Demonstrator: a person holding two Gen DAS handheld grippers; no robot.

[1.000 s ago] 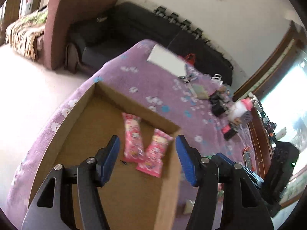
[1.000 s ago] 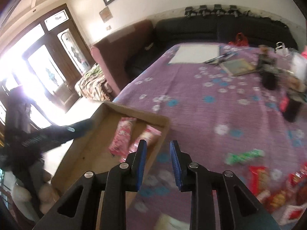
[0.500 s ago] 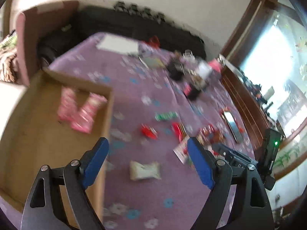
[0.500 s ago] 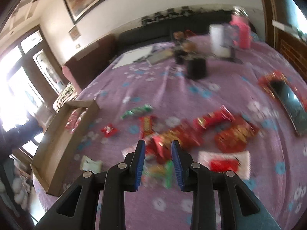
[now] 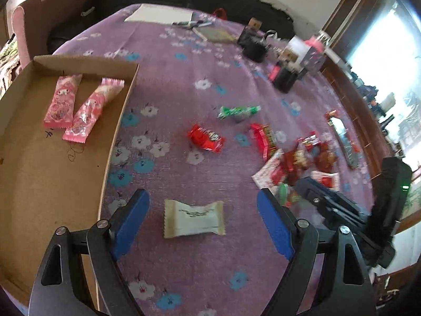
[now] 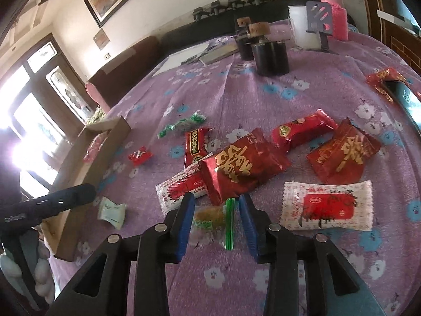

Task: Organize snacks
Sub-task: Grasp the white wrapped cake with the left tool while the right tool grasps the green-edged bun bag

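Observation:
A cardboard tray at the left holds two pink snack packs. My left gripper is wide open above a white snack packet on the purple cloth. My right gripper is open and empty, its fingers either side of a clear zip bag with a green strip. Red packets and a white-and-red packet lie just ahead of it. A small red candy and a green packet lie mid-table. The tray also shows in the right wrist view.
Black jars, a white cup and a pink flask stand at the far side. A notebook and paper lie at the back. A phone lies near the right edge. A dark sofa runs behind the table.
Both grippers swung right, away from the tray and toward the loose snacks. The left one opened wider and came over the white packet. The right one came down over the zip bag and opened slightly.

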